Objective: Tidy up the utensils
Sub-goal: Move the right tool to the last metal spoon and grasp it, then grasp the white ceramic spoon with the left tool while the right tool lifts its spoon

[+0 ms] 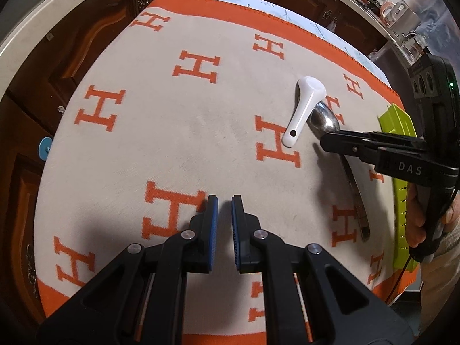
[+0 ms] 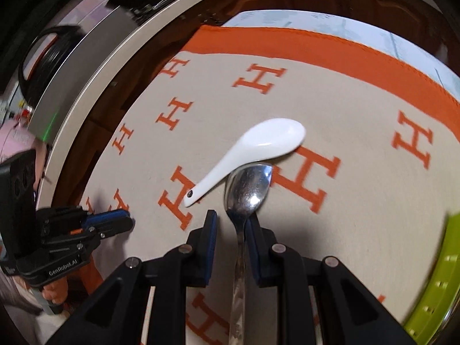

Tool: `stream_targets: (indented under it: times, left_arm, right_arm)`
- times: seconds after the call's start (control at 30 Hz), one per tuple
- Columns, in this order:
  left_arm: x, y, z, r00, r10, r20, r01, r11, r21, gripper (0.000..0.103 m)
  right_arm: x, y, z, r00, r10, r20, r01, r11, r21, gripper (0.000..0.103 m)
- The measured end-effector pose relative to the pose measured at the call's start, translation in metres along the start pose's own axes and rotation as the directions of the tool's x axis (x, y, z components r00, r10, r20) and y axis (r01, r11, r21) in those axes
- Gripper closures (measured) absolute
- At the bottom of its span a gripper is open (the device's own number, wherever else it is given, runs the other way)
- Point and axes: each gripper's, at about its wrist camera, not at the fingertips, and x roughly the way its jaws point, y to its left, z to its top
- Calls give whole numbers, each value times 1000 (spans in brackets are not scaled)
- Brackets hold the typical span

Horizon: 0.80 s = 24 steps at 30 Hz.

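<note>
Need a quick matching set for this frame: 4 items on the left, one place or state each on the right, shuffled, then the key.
Items
1. white ceramic spoon
2. metal spoon
3. left gripper
4. green tray

Places and states
A. empty, jaws slightly apart, over the blanket
B. at the blanket's right edge, beside the right gripper
C. handle runs between the right gripper's open jaws
D. upside down on the blanket, touching the other spoon's bowl tip

Pairs: 1-D, 2-C, 3-A, 4-B
</note>
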Motion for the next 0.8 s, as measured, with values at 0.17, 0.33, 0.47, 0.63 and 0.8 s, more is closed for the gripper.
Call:
stream_targets:
  times: [0.17, 0.33, 0.47, 0.63, 0.8]
  left_arm:
    - [2, 0, 3, 1000, -4, 2, 4, 1000, -1, 96]
    - [3, -2, 8, 1000, 5, 1, -5, 1000, 11, 96]
    - [3, -9, 19, 1000, 10, 10, -10, 999, 42, 96]
    - [8, -34, 45, 1000, -26, 3, 25, 991, 129, 96]
    - [24, -63, 72, 994, -97, -46, 105, 968, 227, 96]
  right_arm:
    - [2, 11, -4, 998, -59, 18, 60, 995, -84, 93]
    - [-1, 22, -16, 995, -101, 23, 102, 992, -75, 95]
    - [-14, 20, -27, 995, -91, 49, 91, 996, 7, 101]
    - [-39, 14, -40, 987, -99, 128, 87, 992, 95, 101]
    - [-60, 6, -52, 977, -109, 182, 81, 985, 154, 101]
